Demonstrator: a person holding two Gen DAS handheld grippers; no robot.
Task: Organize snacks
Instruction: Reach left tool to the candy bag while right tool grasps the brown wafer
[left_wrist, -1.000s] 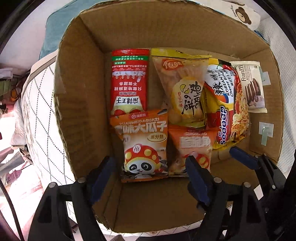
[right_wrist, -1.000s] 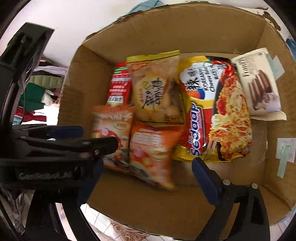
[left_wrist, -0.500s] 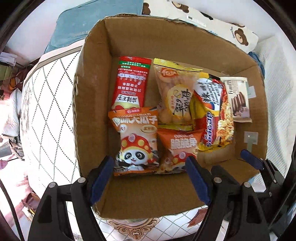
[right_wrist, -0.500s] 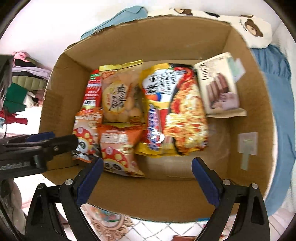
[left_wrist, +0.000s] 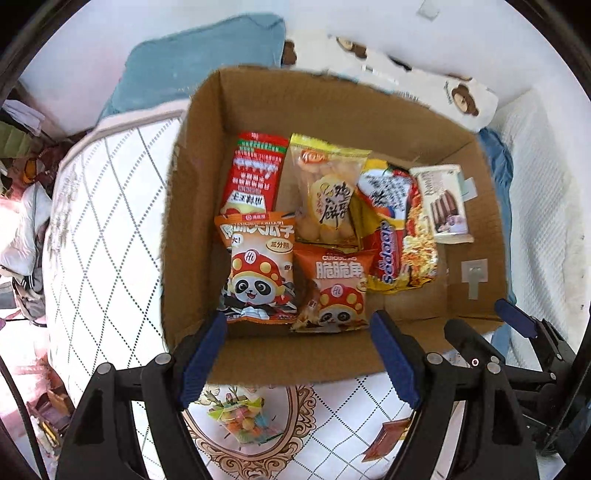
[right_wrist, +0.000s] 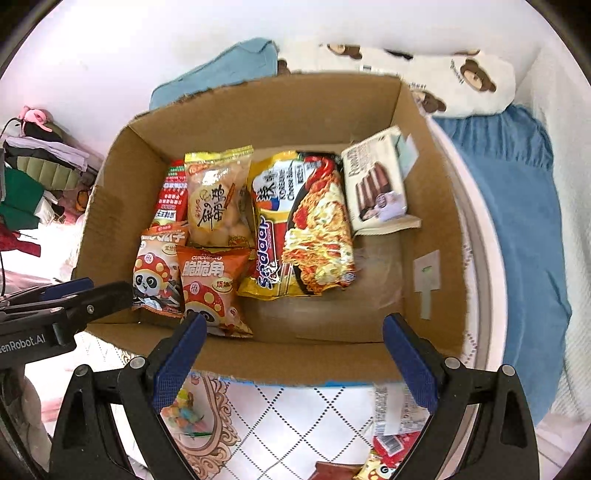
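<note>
A cardboard box (left_wrist: 325, 110) sits on a quilted mattress (left_wrist: 103, 229) with a diamond pattern, and six snack packs lie flat inside it. Along the far row are a red pack (left_wrist: 255, 173) with white Chinese print, a clear yellow-topped biscuit bag (left_wrist: 327, 192) with black brush characters, and a noodle packet (right_wrist: 303, 225) reading "Sedaap" and "Korean". A pale wafer box (right_wrist: 376, 184) leans against the box's right wall; its brand script is too blurred to read. In the near row, an orange panda bag (left_wrist: 258, 266) lies beside a smaller orange bag (left_wrist: 338, 288) marked "脆脆角", their edges touching.

The left gripper (left_wrist: 299, 354) hangs over the near wall of the box with its jaws spread wide and nothing between them. The right gripper (right_wrist: 295, 358) is likewise spread and empty, above the same wall; the left gripper's body, lettered "enRobot.AI", shows at the left edge of the right wrist view.

Outside the box, a clear candy bag (left_wrist: 240, 417) rests on the mattress near the front wall, with a red-printed packet (right_wrist: 391, 443) farther right. A bear-print pillow (right_wrist: 461, 81) and a blue towel (right_wrist: 517, 221) lie behind and to the right.
</note>
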